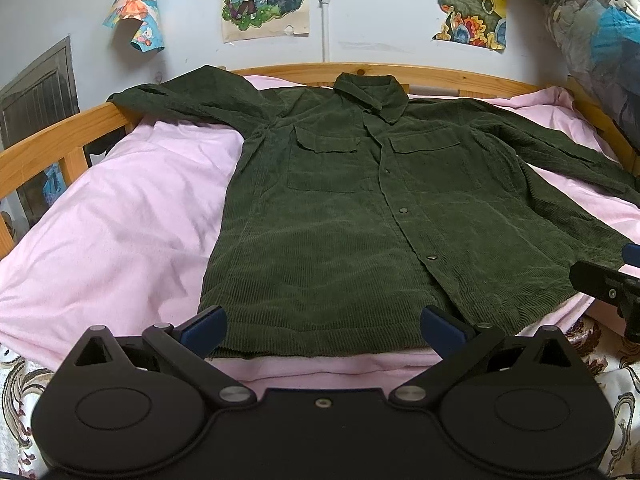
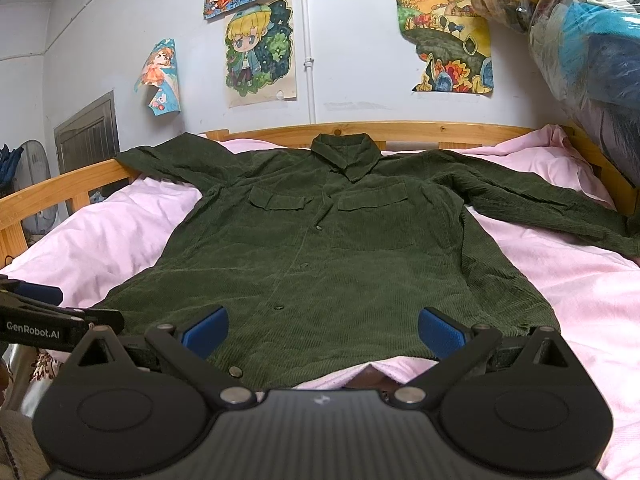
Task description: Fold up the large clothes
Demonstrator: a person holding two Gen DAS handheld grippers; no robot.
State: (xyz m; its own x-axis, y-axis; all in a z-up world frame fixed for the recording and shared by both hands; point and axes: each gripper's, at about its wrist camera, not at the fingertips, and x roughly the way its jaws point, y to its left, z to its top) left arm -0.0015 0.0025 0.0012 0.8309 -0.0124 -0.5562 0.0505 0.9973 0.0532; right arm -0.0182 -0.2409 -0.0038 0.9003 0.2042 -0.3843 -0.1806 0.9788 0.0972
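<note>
A dark green corduroy shirt [image 1: 340, 216] lies flat, front up and buttoned, on a pink sheet [image 1: 120, 220]. Its collar is at the far end and both sleeves are spread out to the sides. It also shows in the right wrist view [image 2: 320, 248]. My left gripper [image 1: 322, 330] is open and empty, just above the left part of the near hem. My right gripper [image 2: 322, 332] is open and empty, above the right part of the hem. The right gripper's tip shows at the right edge of the left wrist view [image 1: 616, 280].
A wooden bed rail [image 1: 400, 72] runs round the far end and both sides. The left sleeve [image 1: 168, 100] drapes over the rail. A plastic-wrapped bundle [image 2: 580, 60] hangs at the upper right. Posters hang on the wall [image 2: 360, 80]. A patterned cover [image 1: 608, 356] lies at the near edge.
</note>
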